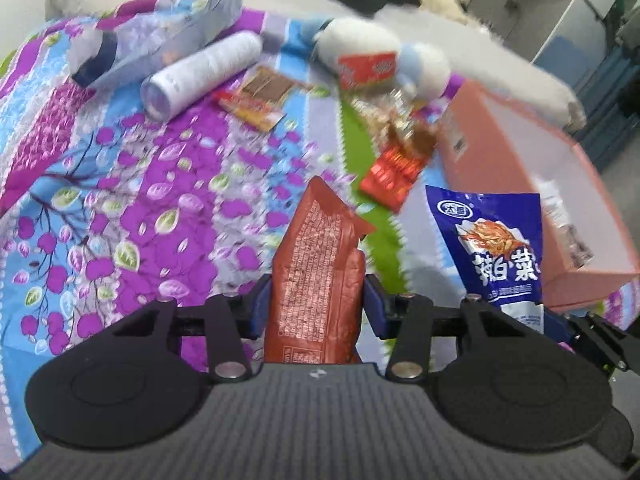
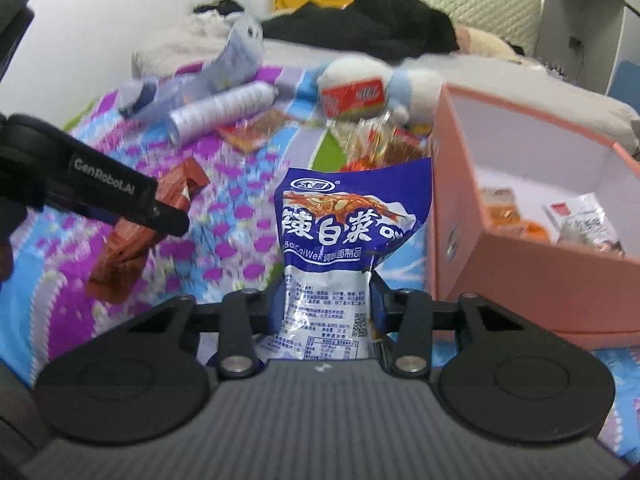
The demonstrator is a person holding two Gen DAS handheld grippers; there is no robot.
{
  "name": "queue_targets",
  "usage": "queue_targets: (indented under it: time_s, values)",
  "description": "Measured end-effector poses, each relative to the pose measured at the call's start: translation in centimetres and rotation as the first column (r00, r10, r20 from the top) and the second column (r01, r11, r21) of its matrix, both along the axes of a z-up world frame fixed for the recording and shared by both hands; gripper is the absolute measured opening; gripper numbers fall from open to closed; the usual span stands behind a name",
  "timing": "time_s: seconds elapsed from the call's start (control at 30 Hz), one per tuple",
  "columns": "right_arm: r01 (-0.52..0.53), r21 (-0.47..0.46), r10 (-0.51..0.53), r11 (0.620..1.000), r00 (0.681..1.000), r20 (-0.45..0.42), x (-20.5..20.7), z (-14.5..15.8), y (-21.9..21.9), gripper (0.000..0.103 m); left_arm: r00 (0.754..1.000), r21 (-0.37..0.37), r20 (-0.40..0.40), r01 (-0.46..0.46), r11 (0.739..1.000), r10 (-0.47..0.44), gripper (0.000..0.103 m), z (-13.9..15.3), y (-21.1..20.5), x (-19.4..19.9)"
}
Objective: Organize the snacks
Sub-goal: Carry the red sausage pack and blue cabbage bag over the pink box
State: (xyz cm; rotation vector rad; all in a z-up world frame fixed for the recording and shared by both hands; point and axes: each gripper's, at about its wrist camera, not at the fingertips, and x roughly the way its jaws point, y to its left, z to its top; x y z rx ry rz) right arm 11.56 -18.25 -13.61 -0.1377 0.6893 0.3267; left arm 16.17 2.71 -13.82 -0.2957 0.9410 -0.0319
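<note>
Left tool pinches a red-brown snack packet low down, its blue pads pressed into the packet's sides, so most of the packet stands free above the grip. Right tool likewise pinches a blue and white snack pouch by its lower part, with the printed upper half flopping loose beyond the pads. Both packets hang clear of the floral bedspread. The pictures are smeared with motion (detail at the edges is hard to read).

Slip is the first risk, I judge: the wrappers are slick film, held by a narrow strip, and a quick swing could let either one slide out and drop back on the bed.

Just beside the right tool stands the pink box, open, with a few snack packets already in it. Its near wall is high; a pouch carried too low could catch on the rim and fold or be pulled free.

The two tools are close together, so crossing toward the box at once could knock them. More loose snacks lie further up the bed.
</note>
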Motion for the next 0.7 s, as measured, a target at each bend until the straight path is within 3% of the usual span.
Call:
queue_targets:
  time_s: [0.37, 0.7]
  values:
    - [0.079, 0.092, -0.084, 0.993, 0.995, 0.048, -1.0, 4.5, -2.6, 0.044, 0.992, 0.015, 0.104, 0.066, 0.998, -0.067, 0.053, 6.3, -2.9, -1.6]
    - [0.152, 0.107, -0.161, 0.983, 0.983, 0.085, -3.8, 8.0, -5.3, 0.044, 0.984, -0.005, 0.136, 0.116, 0.993, -0.114, 0.053, 9.2, -6.3, -3.5]
